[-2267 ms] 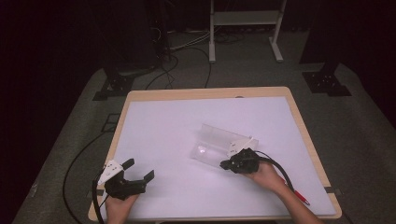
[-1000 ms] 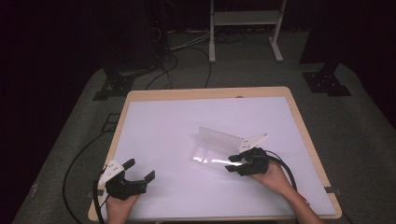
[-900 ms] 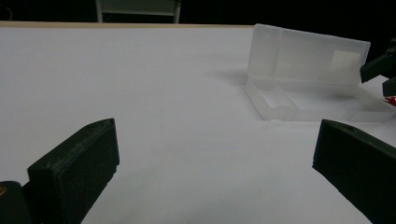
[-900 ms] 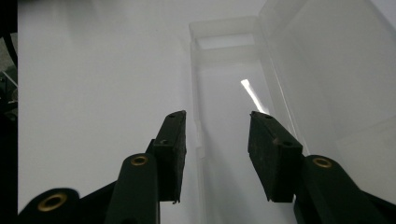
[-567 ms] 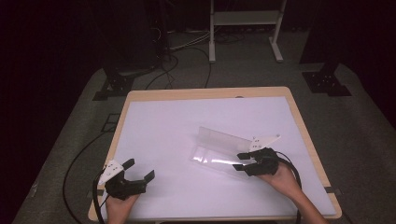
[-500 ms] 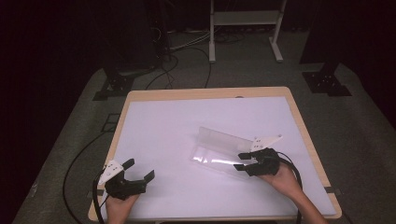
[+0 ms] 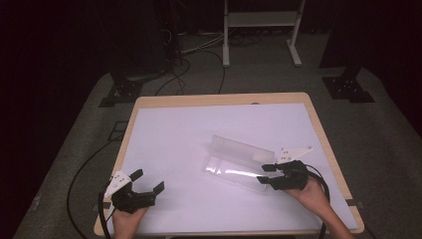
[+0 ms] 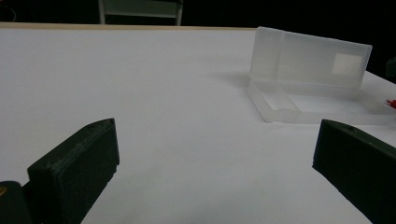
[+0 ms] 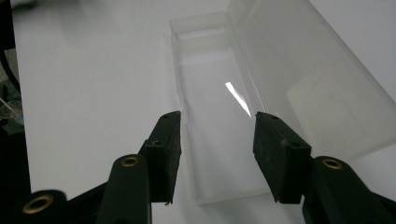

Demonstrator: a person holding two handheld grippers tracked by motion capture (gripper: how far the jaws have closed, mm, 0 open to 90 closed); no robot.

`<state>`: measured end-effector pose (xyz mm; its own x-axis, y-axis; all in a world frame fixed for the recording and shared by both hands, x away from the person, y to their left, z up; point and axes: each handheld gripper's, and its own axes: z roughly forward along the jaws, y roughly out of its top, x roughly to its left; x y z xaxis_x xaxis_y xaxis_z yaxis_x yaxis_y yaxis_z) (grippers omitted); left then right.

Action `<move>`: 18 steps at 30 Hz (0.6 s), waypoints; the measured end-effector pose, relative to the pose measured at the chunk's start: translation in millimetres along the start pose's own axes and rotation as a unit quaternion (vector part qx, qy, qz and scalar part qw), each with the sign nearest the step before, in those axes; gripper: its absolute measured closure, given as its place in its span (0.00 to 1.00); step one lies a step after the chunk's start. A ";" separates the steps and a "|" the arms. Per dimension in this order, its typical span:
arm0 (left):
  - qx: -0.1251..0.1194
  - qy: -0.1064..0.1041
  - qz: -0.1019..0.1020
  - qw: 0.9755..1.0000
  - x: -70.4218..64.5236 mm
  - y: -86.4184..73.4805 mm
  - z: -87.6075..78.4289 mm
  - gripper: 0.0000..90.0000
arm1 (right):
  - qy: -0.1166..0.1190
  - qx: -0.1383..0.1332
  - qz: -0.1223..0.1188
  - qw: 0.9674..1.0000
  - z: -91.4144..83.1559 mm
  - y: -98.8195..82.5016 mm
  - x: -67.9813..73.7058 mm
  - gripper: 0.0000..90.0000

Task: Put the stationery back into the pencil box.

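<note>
Jaws of the right gripper [image 9: 217, 135] stand apart, having just been opening, with nothing pressed between them; they hang over the near end of the clear, long rectangular plastic case [image 9: 219, 126], whose hinged lid [image 9: 308, 79] stands raised along the right of the right gripper view; in the high view the case [image 7: 239, 162] lies right of centre on the white table top [image 7: 189, 134], the right gripper [image 7: 268, 175] at its right end; the left gripper [image 7: 149, 183] rests at the lower left, jaws wide apart and empty, well clear of the case [image 8: 308, 79]; judging from this, the light case could skid or the lid flop shut if a jaw clips a thin wall, since nothing pins it down.
</note>
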<state>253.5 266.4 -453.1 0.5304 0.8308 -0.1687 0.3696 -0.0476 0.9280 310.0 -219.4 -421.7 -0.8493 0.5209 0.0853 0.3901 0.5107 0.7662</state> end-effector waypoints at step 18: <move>0.006 -0.003 0.006 1.000 -2.6 -0.4 2.5 0.00 | -0.020 -0.005 0.023 1.000 -35.2 -23.9 -5.0 0.60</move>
<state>253.9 262.9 -453.9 0.5386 0.8272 -0.1598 0.3720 -0.0633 0.9261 292.4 -258.3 -418.0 -0.8153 0.5711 0.0954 0.4248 0.4780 0.7688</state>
